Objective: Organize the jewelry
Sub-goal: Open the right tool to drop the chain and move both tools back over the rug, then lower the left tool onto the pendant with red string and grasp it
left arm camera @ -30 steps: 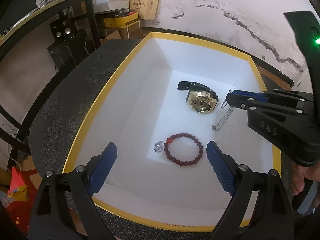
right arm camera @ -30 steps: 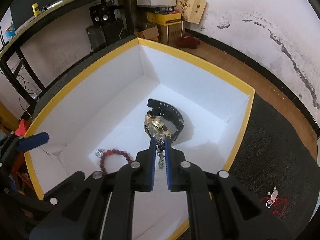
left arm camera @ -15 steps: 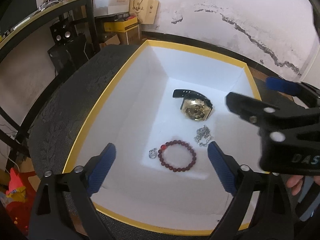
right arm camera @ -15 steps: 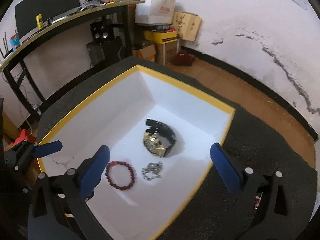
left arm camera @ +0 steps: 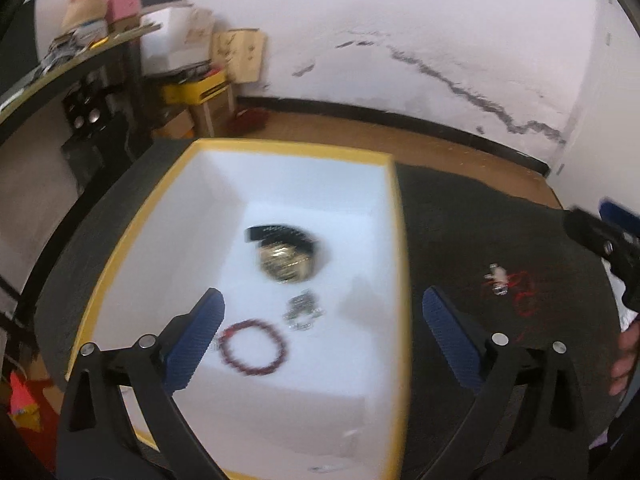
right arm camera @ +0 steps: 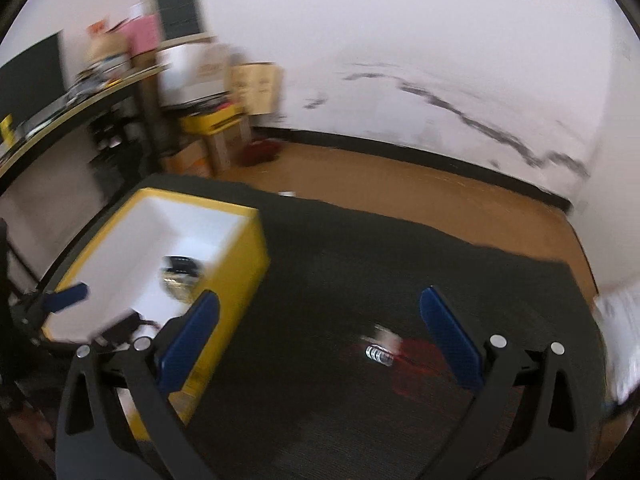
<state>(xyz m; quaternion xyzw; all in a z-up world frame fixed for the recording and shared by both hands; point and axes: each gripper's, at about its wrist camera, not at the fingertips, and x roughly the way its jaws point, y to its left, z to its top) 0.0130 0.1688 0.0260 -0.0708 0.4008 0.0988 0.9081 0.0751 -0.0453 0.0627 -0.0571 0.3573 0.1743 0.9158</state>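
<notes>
Both grippers (left arm camera: 322, 320) (right arm camera: 318, 328) gape empty; a blurred, perhaps silver-and-red trinket (right arm camera: 380, 350) lies outside the box (left arm camera: 394, 208).

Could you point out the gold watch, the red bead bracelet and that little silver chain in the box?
gold watch (left arm camera: 285, 265): left wrist view, gold face.
red bead bracelet (left arm camera: 275, 365): left wrist view, lower bead arc.
silver chain (left arm camera: 303, 310): left wrist view, heap's middle.

One watch (left arm camera: 285, 258), one bead bracelet (left arm camera: 253, 347), one chain (left arm camera: 302, 310) and one box (left arm camera: 394, 240) are counted.
</notes>
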